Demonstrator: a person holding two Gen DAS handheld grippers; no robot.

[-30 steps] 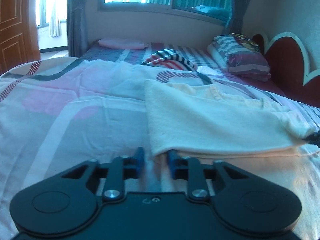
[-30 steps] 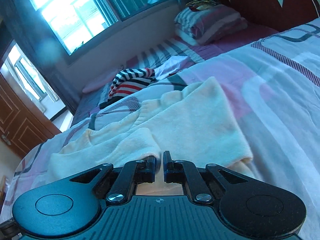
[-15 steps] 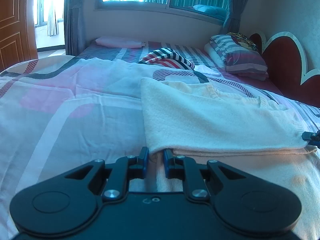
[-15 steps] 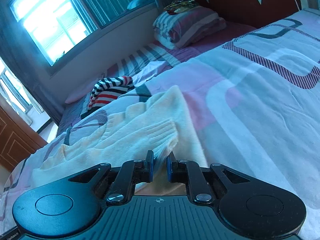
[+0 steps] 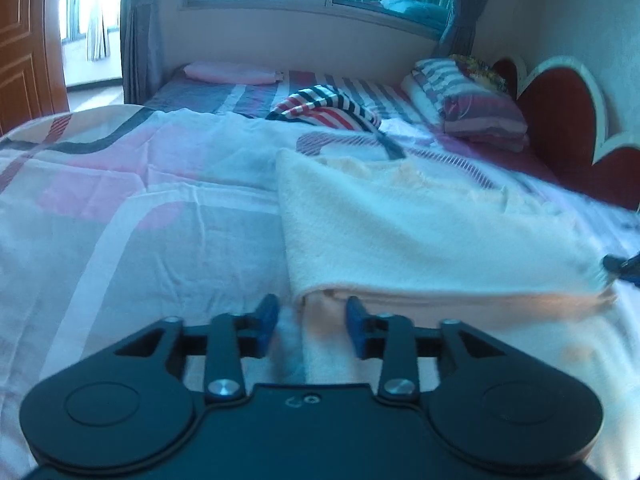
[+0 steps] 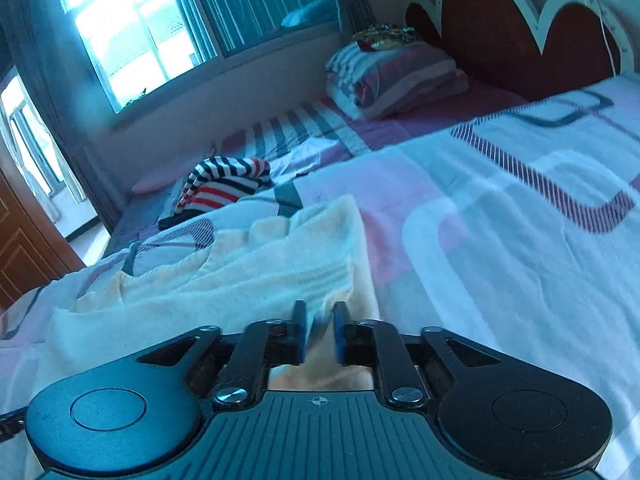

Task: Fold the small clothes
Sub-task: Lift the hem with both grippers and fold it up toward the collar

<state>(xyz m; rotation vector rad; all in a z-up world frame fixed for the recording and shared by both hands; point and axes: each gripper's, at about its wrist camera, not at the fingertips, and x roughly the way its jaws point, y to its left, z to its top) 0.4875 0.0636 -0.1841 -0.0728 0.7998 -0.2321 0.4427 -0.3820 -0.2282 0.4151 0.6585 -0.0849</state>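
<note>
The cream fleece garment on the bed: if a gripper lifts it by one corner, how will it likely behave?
The cream garment would probably drape and sag, since its folded layers lie soft and rumpled on the quilt. It looks light for its size, being thin. The fuzzy pile likely grips rather than slips; cloth sits between the right gripper fingers.

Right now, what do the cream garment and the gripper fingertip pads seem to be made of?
Cream garment: looks like soft fleece or a fuzzy knit, matte, with a ribbed cuff; exact fibre unclear. Left gripper pads: blue, smooth, probably plastic or rubber, on matte black arms.
</note>
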